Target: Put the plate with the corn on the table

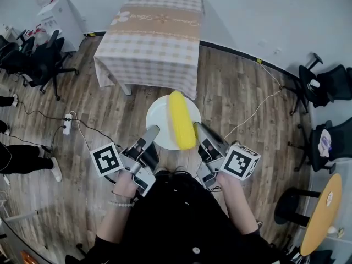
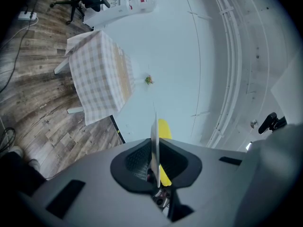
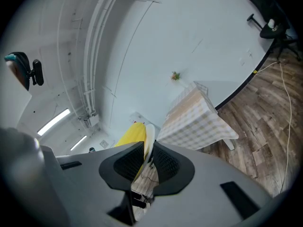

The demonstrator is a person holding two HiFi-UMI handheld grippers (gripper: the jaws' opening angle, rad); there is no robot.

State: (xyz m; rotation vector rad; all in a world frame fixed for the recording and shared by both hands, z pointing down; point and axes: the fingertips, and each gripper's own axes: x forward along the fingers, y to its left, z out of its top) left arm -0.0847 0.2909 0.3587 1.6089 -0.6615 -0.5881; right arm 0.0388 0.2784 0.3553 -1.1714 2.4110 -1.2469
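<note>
A white plate (image 1: 160, 116) carries a yellow corn cob (image 1: 182, 120) and is held in the air above the wooden floor. My left gripper (image 1: 152, 131) is shut on the plate's near left rim, my right gripper (image 1: 197, 127) on its near right rim. In the left gripper view the plate (image 2: 155, 136) shows edge-on between the jaws of the left gripper (image 2: 155, 167), with the corn (image 2: 164, 128) behind. In the right gripper view the right gripper (image 3: 146, 161) clamps the plate (image 3: 150, 137) beside the corn (image 3: 131, 135). The table (image 1: 154, 34), under a checked cloth, stands ahead.
Black office chairs stand at the left (image 1: 39, 62) and right (image 1: 325, 84). A power strip (image 1: 68, 124) and cables lie on the floor. A round orange table (image 1: 322, 213) is at the lower right. A person's legs (image 1: 25, 158) show at the left edge.
</note>
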